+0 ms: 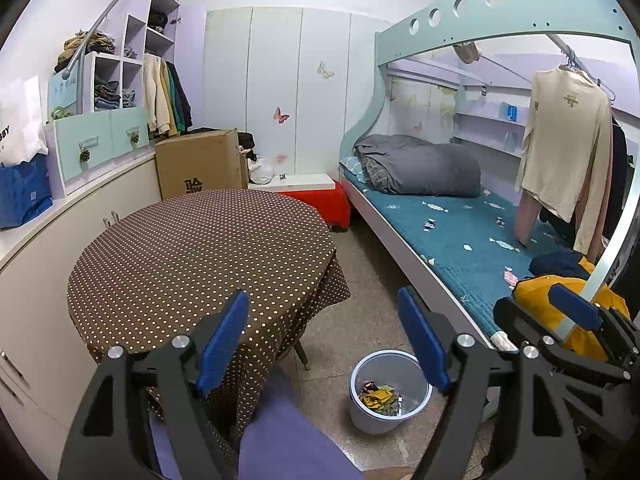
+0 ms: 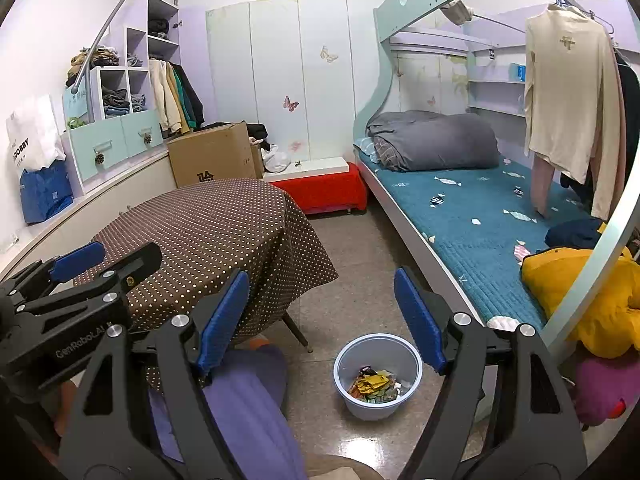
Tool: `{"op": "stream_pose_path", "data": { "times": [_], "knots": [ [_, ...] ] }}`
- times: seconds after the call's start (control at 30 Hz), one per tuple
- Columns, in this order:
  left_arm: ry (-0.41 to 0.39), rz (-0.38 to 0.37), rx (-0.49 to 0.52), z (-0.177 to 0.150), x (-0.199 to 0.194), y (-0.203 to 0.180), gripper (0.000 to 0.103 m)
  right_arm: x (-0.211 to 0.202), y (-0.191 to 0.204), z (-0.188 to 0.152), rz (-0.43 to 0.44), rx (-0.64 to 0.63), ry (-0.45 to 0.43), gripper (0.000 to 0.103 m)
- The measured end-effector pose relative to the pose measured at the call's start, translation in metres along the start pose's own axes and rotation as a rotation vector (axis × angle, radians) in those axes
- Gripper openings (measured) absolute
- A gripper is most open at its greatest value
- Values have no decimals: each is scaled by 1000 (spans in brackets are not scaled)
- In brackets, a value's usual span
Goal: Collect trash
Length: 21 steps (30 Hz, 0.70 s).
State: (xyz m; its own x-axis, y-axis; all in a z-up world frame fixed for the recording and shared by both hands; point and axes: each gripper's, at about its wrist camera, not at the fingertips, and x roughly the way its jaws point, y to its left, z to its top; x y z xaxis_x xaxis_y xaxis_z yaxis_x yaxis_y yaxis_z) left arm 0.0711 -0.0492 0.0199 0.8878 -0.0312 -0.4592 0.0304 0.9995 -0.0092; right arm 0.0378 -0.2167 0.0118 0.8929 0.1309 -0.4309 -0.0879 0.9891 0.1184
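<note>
A pale blue bin (image 1: 390,392) stands on the floor between the table and the bed, with crumpled wrappers (image 1: 380,396) inside. It also shows in the right wrist view (image 2: 378,376), with the wrappers (image 2: 374,386) in it. My left gripper (image 1: 324,340) is open and empty, held above the floor left of the bin. My right gripper (image 2: 320,316) is open and empty, above and behind the bin. Small scraps (image 2: 444,181) lie scattered on the blue bed cover (image 2: 480,216). Each gripper shows at the edge of the other's view.
A round table with a brown dotted cloth (image 1: 200,256) stands to the left. A bunk bed (image 1: 460,224) with a grey quilt (image 1: 420,164) runs along the right. A cardboard box (image 1: 200,164), a red box (image 1: 320,200) and white cabinets (image 1: 60,236) stand behind.
</note>
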Motion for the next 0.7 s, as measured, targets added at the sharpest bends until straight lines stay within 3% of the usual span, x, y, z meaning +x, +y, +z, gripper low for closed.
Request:
{"op": "stream_pose_path", "data": {
  "times": [0.7],
  "knots": [
    [-6, 16, -1, -1, -5, 3, 75, -1, -3, 0, -3, -1, -4, 75]
  ]
}}
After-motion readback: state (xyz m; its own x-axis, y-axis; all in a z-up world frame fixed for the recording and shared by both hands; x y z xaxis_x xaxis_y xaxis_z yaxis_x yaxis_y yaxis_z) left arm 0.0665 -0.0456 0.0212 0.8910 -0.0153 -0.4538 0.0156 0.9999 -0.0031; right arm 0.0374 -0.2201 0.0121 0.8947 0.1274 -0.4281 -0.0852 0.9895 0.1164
